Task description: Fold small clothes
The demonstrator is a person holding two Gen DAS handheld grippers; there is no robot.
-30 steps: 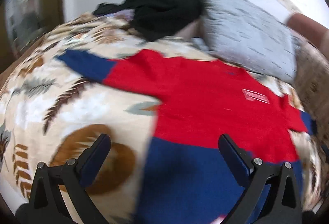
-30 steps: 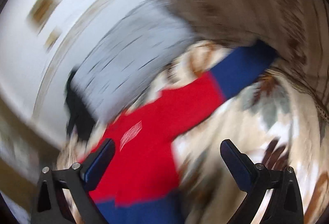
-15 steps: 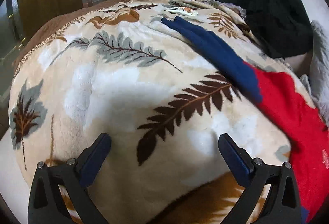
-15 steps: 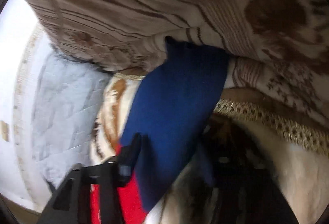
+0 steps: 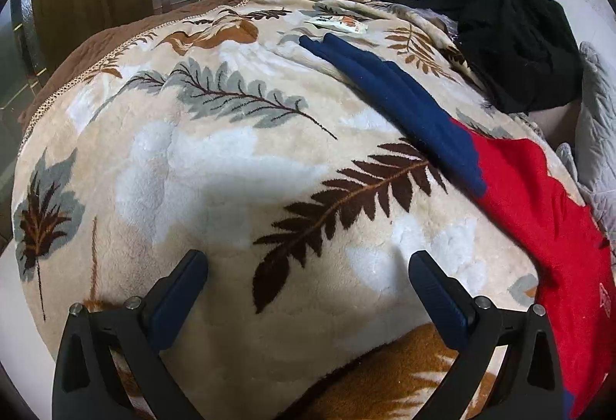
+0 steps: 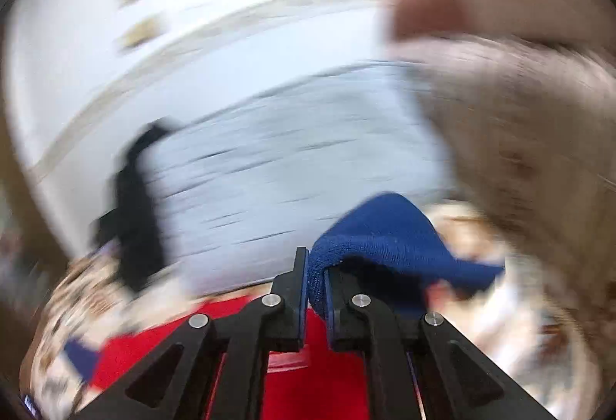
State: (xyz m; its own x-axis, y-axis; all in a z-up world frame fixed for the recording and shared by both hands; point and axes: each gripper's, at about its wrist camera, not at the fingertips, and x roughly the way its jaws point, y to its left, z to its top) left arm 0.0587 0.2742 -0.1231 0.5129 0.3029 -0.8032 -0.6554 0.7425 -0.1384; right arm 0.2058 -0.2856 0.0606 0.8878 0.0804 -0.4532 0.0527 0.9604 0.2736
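Right wrist view: right gripper (image 6: 316, 277) clamped on blue sleeve cuff (image 6: 385, 239) of red sweater (image 5: 546, 212), which lies on leaf-print blanket (image 5: 231, 189). Left gripper (image 5: 308, 289) spread wide, empty, above blanket.

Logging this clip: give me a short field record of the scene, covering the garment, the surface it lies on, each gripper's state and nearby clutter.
garment: red sweater with navy sleeves
left sleeve: lies flat on the blanket, untouched
right sleeve cuff: pinched and lifted above the red body
surface: leaf-print blanket
left gripper: open, empty, over bare blanket beside the sweater
right gripper: shut on the navy cuff; view motion-blurred
clutter: black clothes and grey pillow at the far edge
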